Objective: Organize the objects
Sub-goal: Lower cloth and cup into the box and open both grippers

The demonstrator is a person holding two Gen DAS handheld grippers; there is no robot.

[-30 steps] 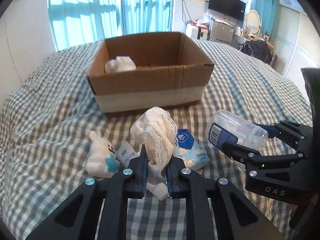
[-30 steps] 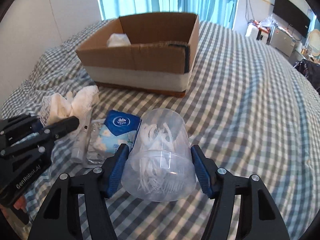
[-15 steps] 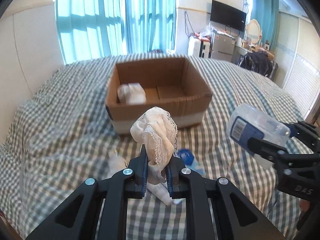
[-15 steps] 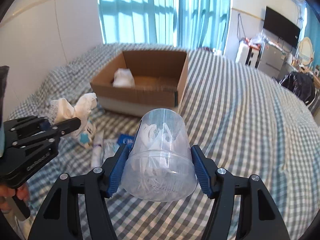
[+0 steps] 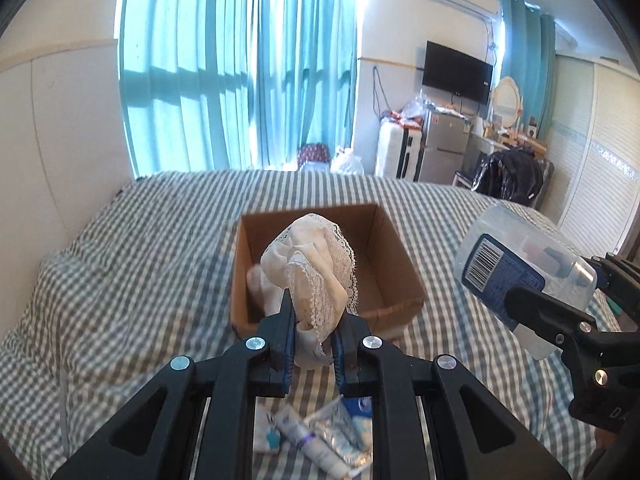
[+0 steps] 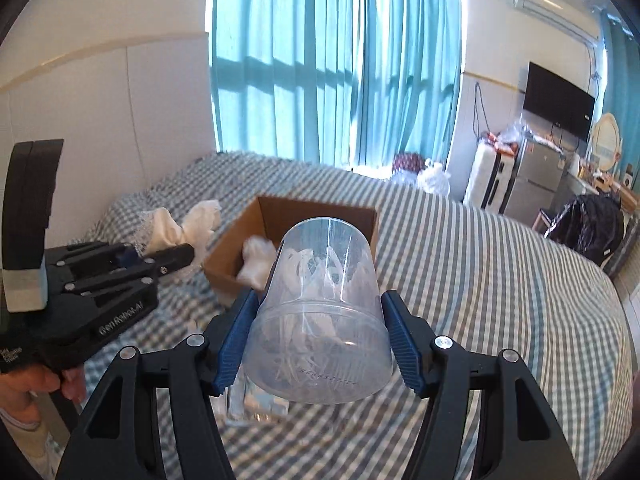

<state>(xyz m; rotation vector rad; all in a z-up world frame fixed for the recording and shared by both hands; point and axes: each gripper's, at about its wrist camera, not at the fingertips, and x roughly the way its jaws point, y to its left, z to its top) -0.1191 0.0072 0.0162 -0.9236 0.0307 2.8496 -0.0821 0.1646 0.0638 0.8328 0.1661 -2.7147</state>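
Note:
My left gripper is shut on a bundle of white lace cloth and holds it high above the bed, in front of the open cardboard box. My right gripper is shut on a clear plastic jar with white contents, also raised. The jar shows at the right in the left wrist view. The left gripper with the cloth shows at the left in the right wrist view. The box holds a white bundle.
The checked bed carries a tube and a blue tissue pack below my left gripper. Teal curtains, a TV, a fridge and a black bag stand beyond the bed.
Both grippers have risen well above the bed with their loads. The box now looks smaller and lower in both views, and the items on the bed have dropped to the bottom edge.

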